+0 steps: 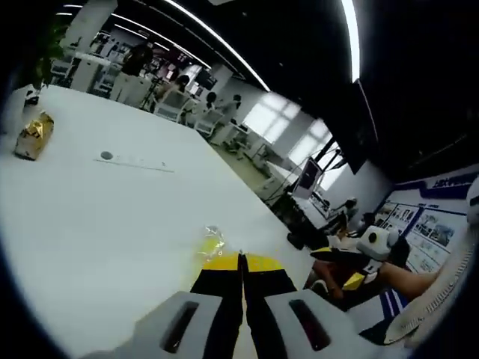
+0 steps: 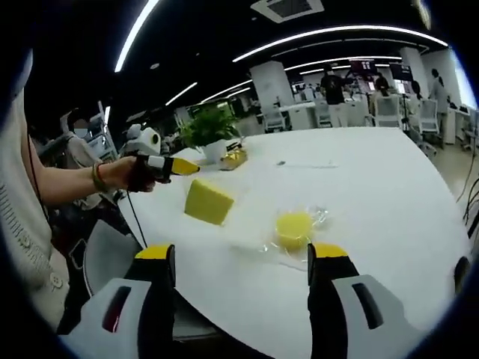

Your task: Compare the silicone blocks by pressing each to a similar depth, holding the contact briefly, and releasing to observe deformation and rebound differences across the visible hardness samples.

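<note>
A yellow silicone block lies tilted on the white table. A round yellow silicone piece in clear wrap sits just beyond my right gripper, which stands open with nothing between its jaws. A hand holds my left gripper just above and left of the block; I cannot tell whether they touch. In the left gripper view, my left gripper is shut with its yellow tips together over the table, and the wrapped piece lies just ahead. My right gripper comes in from the right.
A gold-wrapped object and a potted plant stand at the table's far side. A thin strip with a small disc lies mid-table. The table edge runs close to both grippers. Desks, chairs and people fill the room behind.
</note>
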Demonstrator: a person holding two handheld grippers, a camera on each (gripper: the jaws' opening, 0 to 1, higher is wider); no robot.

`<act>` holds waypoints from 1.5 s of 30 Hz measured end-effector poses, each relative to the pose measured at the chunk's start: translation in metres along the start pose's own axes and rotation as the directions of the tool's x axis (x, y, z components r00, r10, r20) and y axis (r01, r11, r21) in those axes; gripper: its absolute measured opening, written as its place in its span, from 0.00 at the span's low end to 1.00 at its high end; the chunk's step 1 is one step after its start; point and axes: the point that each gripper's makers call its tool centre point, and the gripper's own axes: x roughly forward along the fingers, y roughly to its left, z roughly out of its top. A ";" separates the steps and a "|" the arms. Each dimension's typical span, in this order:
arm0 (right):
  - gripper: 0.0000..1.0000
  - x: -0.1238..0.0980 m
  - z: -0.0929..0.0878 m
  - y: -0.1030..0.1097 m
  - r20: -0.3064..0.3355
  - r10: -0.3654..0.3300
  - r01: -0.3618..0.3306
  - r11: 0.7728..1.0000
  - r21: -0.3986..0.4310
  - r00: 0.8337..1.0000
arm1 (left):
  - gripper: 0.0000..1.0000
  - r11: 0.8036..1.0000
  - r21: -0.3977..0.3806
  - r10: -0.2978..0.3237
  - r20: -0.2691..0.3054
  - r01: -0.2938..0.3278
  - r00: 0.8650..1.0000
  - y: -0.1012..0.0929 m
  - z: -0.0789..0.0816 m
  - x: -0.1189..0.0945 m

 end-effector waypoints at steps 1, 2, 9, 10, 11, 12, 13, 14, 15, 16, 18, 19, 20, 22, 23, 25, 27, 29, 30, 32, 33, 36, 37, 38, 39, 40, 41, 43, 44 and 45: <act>0.67 0.002 0.003 0.001 -0.002 0.010 -0.010 1.000 -0.014 1.000 | 0.00 1.000 0.016 -0.009 -0.006 0.009 1.000 -0.004 0.001 -0.002; 0.67 0.004 0.006 0.002 0.000 0.017 -0.017 1.000 -0.023 1.000 | 0.00 0.999 0.030 -0.014 -0.010 0.014 1.000 -0.007 0.002 -0.003; 0.68 0.019 0.025 0.015 -0.006 0.084 -0.084 0.993 -0.085 0.996 | 0.00 0.990 0.123 -0.065 -0.047 0.070 0.997 -0.031 0.014 -0.009; 0.68 0.023 0.028 0.017 -0.014 0.098 -0.099 0.990 -0.105 0.995 | 0.00 0.986 0.141 -0.079 -0.068 0.088 0.995 -0.036 0.013 -0.009; 0.68 0.025 0.029 0.019 -0.020 0.110 -0.112 0.987 -0.118 0.994 | 0.00 0.984 0.152 -0.082 -0.072 0.092 0.994 -0.039 0.014 -0.009; 0.69 0.029 0.033 0.022 -0.029 0.126 -0.129 0.982 -0.137 0.992 | 0.00 0.980 0.167 -0.092 -0.090 0.106 0.992 -0.044 0.013 -0.008; 0.69 0.032 0.034 0.023 -0.038 0.135 -0.139 0.978 -0.154 0.990 | 0.00 0.977 0.183 -0.092 -0.098 0.109 0.991 -0.046 0.013 -0.007; 0.69 0.037 0.036 0.026 -0.056 0.149 -0.157 0.971 -0.181 0.987 | 0.00 0.974 0.196 -0.094 -0.115 0.116 0.989 -0.049 0.011 -0.006; 0.69 0.038 0.037 0.026 -0.062 0.153 -0.163 0.968 -0.190 0.986 | 0.00 0.972 0.203 -0.094 -0.119 0.117 0.988 -0.051 0.011 -0.005; 0.69 0.043 0.039 0.029 -0.075 0.163 -0.175 0.962 -0.210 0.984 | 0.00 0.970 0.210 -0.096 -0.125 0.121 0.987 -0.053 0.011 -0.004; 0.69 0.049 0.043 0.032 -0.087 0.178 -0.194 0.952 -0.235 0.980 | 0.00 0.964 0.228 -0.107 -0.142 0.137 0.984 -0.059 0.011 -0.002; 0.69 0.052 0.046 0.035 -0.095 0.187 -0.206 0.946 -0.249 0.978 | 0.00 0.959 0.242 -0.114 -0.155 0.149 0.981 -0.063 0.011 -0.001; 0.69 0.057 0.049 0.038 -0.103 0.203 -0.223 0.939 -0.263 0.974 | 0.00 0.956 0.251 -0.116 -0.158 0.153 0.981 -0.064 0.011 0.000; 0.69 0.062 0.051 0.041 -0.127 0.215 -0.244 0.925 -0.291 0.968 | 0.00 0.945 0.283 -0.111 -0.182 0.161 0.977 -0.065 0.010 0.001; 0.69 0.065 0.051 0.042 -0.142 0.218 -0.253 0.917 -0.309 0.966 | 0.00 0.939 0.299 -0.115 -0.191 0.169 0.975 -0.066 0.009 0.002; 0.69 0.073 0.053 0.047 -0.164 0.236 -0.279 0.898 -0.340 0.958 | 0.00 0.932 0.307 -0.131 -0.213 0.194 0.968 -0.071 0.009 0.003; 0.69 0.080 0.052 0.050 -0.185 0.252 -0.303 0.886 -0.351 0.950 | 0.00 0.920 0.331 -0.137 -0.229 0.209 0.964 -0.075 0.008 0.004; 0.69 0.088 0.050 0.051 -0.204 0.262 -0.320 0.878 -0.355 0.943 | 0.00 0.914 0.338 -0.145 -0.242 0.224 0.959 -0.079 0.008 0.005; 0.69 0.090 0.048 0.052 -0.214 0.265 -0.328 0.874 -0.358 0.940 | 0.00 0.907 0.347 -0.156 -0.250 0.238 0.956 -0.082 0.008 0.005; 0.69 0.097 0.044 0.053 -0.239 0.271 -0.345 0.866 -0.362 0.932 | 0.00 0.903 0.351 -0.166 -0.253 0.250 0.953 -0.086 0.010 0.006; 0.69 0.099 0.042 0.054 -0.245 0.276 -0.352 0.863 -0.363 0.929 | 0.00 0.900 0.353 -0.171 -0.255 0.256 0.952 -0.087 0.010 0.006; 0.69 0.105 0.037 0.056 -0.271 0.289 -0.376 0.853 -0.363 0.918 | 0.00 0.891 0.362 -0.184 -0.263 0.274 0.947 -0.090 0.010 0.007; 0.68 0.108 0.035 0.057 -0.276 0.295 -0.384 0.851 -0.359 0.914 | 0.00 0.890 0.361 -0.188 -0.266 0.278 0.945 -0.091 0.010 0.007; 0.68 0.109 0.035 0.057 -0.279 0.298 -0.386 0.850 -0.358 0.913 | 0.00 0.887 0.358 -0.198 -0.273 0.291 0.941 -0.092 0.009 0.007; 0.67 0.111 0.034 0.057 -0.285 0.301 -0.392 0.849 -0.354 0.910 | 0.00 0.880 0.365 -0.208 -0.278 0.304 0.938 -0.094 0.009 0.007; 0.67 0.112 0.033 0.057 -0.288 0.307 -0.398 0.847 -0.352 0.907 | 0.00 0.873 0.372 -0.214 -0.286 0.315 0.934 -0.095 0.008 0.006; 0.66 0.113 0.032 0.056 -0.291 0.311 -0.402 0.847 -0.347 0.905 | 0.00 0.871 0.373 -0.218 -0.289 0.320 0.932 -0.096 0.008 0.006; 0.64 0.114 0.031 0.057 -0.300 0.325 -0.419 0.843 -0.337 0.897 | 0.00 0.864 0.369 -0.241 -0.297 0.344 0.924 -0.100 0.008 0.005; 0.63 0.115 0.030 0.058 -0.304 0.330 -0.424 0.842 -0.333 0.894 | 0.00 0.860 0.368 -0.250 -0.302 0.354 0.920 -0.101 0.008 0.004; 0.62 0.115 0.030 0.058 -0.306 0.333 -0.428 0.840 -0.334 0.892 | 0.00 0.854 0.377 -0.252 -0.302 0.358 0.919 -0.101 0.008 0.004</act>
